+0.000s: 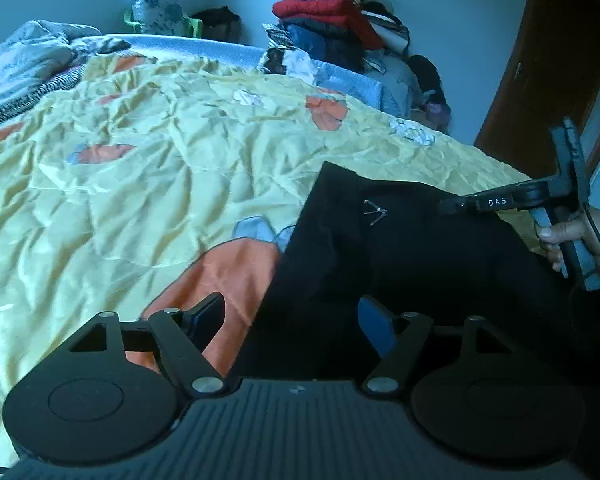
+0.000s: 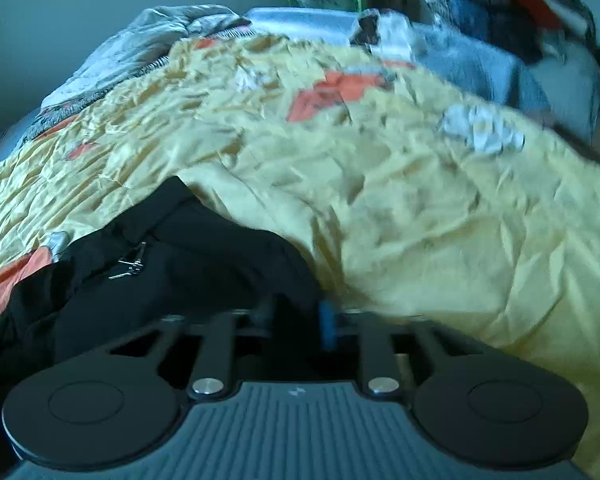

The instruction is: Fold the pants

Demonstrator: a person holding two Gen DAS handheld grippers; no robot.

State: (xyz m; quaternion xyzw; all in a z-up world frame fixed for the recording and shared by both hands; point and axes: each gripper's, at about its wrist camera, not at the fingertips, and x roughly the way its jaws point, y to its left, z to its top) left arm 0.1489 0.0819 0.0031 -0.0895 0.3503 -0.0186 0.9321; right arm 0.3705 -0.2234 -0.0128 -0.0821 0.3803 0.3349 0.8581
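The black pants (image 1: pixel 400 264) lie bunched on the yellow bedspread (image 1: pixel 160 168), at its near edge, with a small metal zipper pull (image 1: pixel 375 212) showing on the upper face. The right gripper (image 2: pixel 300 316) has its jaws drawn together at the pants' right-hand edge, where black cloth meets the bedspread; the view is blurred there, so the pinch looks to be on the pants fabric, but whether some bedspread is caught too cannot be told. The left gripper (image 1: pixel 292 324) has its jaws apart, 1 blue pad over the bedspread and the other over the black cloth, with the pants' left edge lying between them but not pressed. The step in hand seems to be taking hold of both sides to lift and lay the garment flat; doing it well likely means closing the left jaws on the pants alone, at a point matching the right grip, so the cloth rises evenly. Beyond the bedspread's far edge sits a heap of clothes (image 1: pixel 332 20) and a crumpled grey quilt (image 1: pixel 28 52), both well apart from the pants. A brown door (image 1: pixel 540 80) stands right of the bedspread. Nothing blocks the work but the creased bedspread itself, which could be picked up with the pants.
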